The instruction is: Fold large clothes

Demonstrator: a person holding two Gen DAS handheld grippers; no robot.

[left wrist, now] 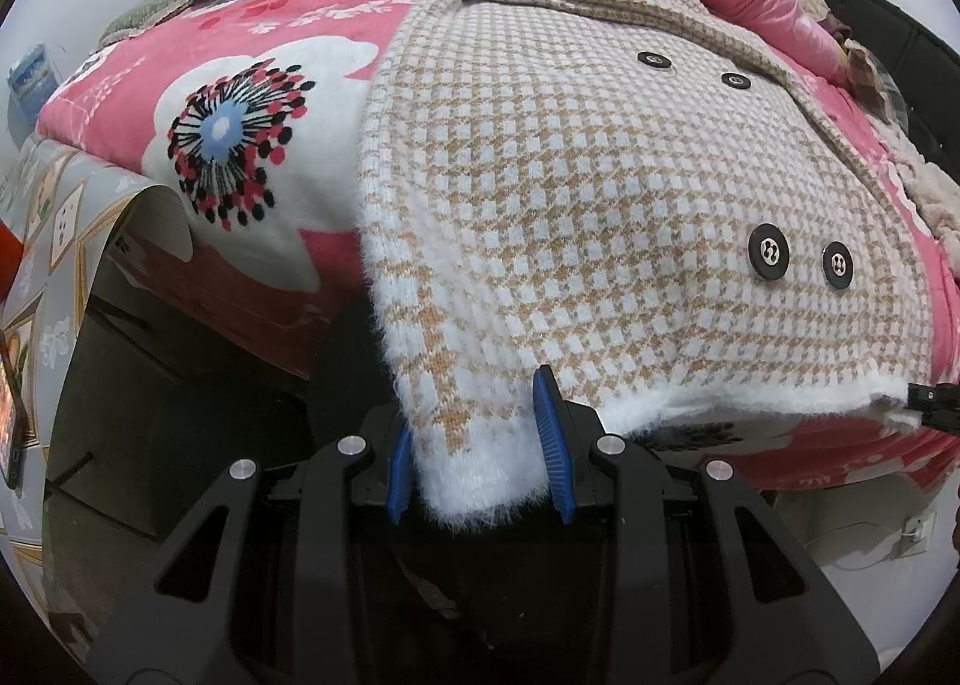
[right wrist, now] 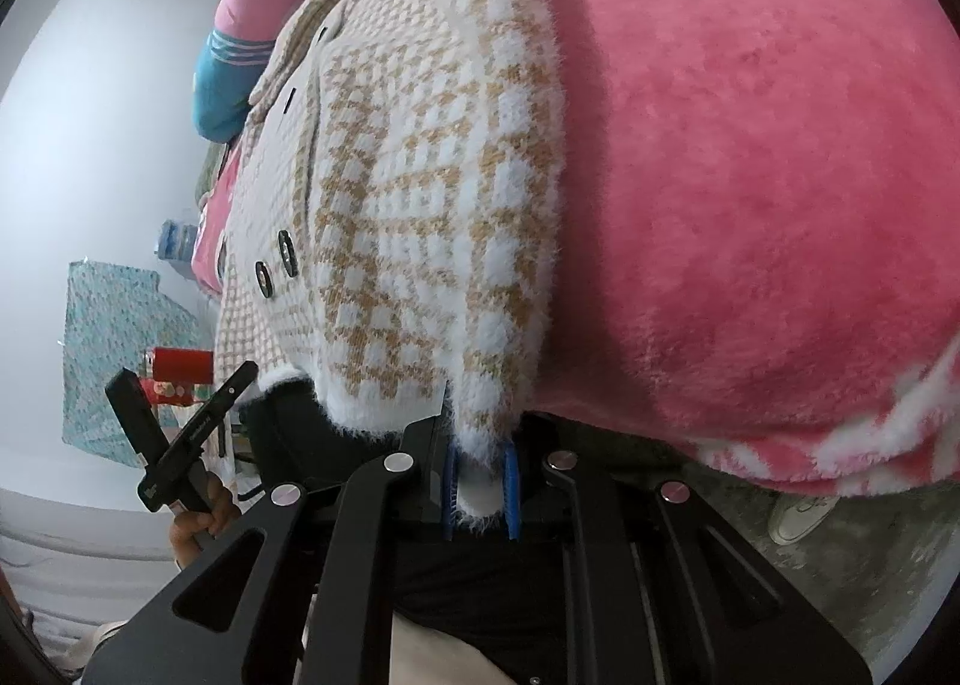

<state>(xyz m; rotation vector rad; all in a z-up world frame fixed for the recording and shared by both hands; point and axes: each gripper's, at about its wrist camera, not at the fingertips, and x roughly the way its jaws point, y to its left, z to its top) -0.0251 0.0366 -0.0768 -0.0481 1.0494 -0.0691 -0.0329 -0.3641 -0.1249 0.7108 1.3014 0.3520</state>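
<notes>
Pinching the fuzzy white hem of the houndstooth coat [left wrist: 630,193], left gripper [left wrist: 480,445] and right gripper [right wrist: 480,487] each clamp one bottom corner; garment lies button-side up on pink blanket [left wrist: 288,12].

Each gripper is a matte black frame of angular linkage arms with long triangular cut-outs and four round silver pivot pins. The left gripper [left wrist: 480,445] ends in two ribbed blue pads [left wrist: 549,445], as does the right gripper [right wrist: 480,490], whose pads [right wrist: 511,490] are narrower. Left of the right gripper, a hand [right wrist: 201,523] wraps a black handle bearing small white lettering.
</notes>
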